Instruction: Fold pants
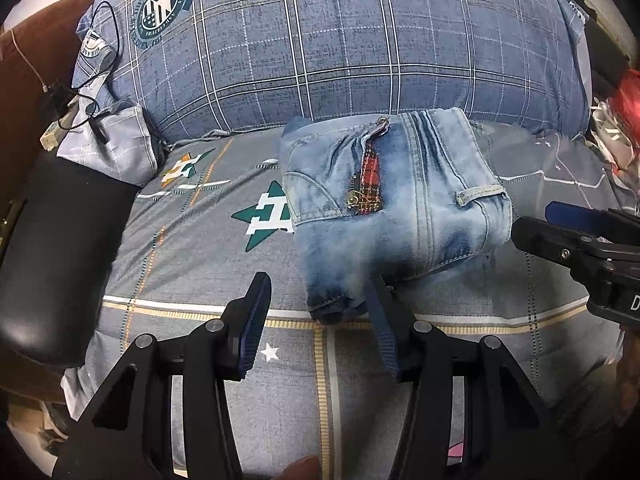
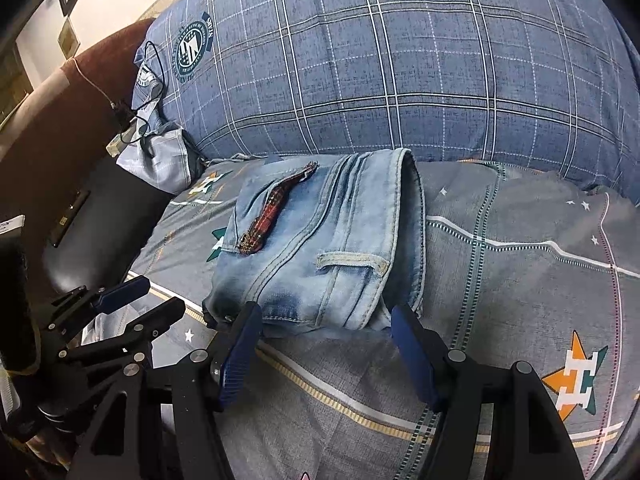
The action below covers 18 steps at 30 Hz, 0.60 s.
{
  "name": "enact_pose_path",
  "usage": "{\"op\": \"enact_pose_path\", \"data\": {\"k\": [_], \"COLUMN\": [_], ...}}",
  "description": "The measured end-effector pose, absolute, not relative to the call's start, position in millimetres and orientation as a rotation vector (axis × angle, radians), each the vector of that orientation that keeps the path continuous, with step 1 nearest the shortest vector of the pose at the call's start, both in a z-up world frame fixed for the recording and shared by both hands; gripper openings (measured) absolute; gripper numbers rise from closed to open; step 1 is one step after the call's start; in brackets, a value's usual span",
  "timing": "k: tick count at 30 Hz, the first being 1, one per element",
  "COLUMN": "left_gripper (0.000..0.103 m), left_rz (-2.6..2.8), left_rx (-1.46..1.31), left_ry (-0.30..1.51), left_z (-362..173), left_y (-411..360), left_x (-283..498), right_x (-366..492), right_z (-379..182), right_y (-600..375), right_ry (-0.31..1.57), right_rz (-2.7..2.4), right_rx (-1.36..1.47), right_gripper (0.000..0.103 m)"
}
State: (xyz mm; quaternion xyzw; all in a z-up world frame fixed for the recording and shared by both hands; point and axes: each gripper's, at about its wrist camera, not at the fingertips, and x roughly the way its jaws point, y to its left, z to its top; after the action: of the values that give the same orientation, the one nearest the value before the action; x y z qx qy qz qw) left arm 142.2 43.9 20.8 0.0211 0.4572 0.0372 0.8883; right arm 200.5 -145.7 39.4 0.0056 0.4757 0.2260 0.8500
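Light blue jeans [image 1: 396, 204] lie folded into a compact bundle on the bed, with a red plaid zip pocket on top; they also show in the right wrist view [image 2: 324, 240]. My left gripper [image 1: 318, 286] is open and empty just in front of the bundle's near left corner, its right finger touching the hem. It also shows at the lower left of the right wrist view [image 2: 154, 296]. My right gripper [image 2: 324, 316] is open and empty at the bundle's near edge. It also shows at the right of the left wrist view [image 1: 538, 222].
A grey sheet [image 1: 200, 264] with star prints covers the bed. A large blue plaid pillow [image 1: 340, 40] lies behind the jeans. A black padded chair [image 1: 52, 248] and a brown headboard with a charger and cable [image 1: 72, 100] stand at the left. Red clutter [image 1: 624, 92] sits at the right.
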Motion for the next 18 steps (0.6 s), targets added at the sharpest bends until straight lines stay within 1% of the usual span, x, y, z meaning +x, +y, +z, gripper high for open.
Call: {"op": "enact_pose_path", "data": {"k": [18], "left_gripper": [0.049], "left_rz": [0.077], "left_rx": [0.047], "left_ry": [0.935], "left_z": [22.2], "left_y": [44.0], "left_x": [140.7], "right_x": [202.1], "right_z": [38.3], "right_y": [-145.6], "right_ry": [0.99], "right_rz": [0.496], "right_rx": [0.018], "right_gripper": [0.066]}}
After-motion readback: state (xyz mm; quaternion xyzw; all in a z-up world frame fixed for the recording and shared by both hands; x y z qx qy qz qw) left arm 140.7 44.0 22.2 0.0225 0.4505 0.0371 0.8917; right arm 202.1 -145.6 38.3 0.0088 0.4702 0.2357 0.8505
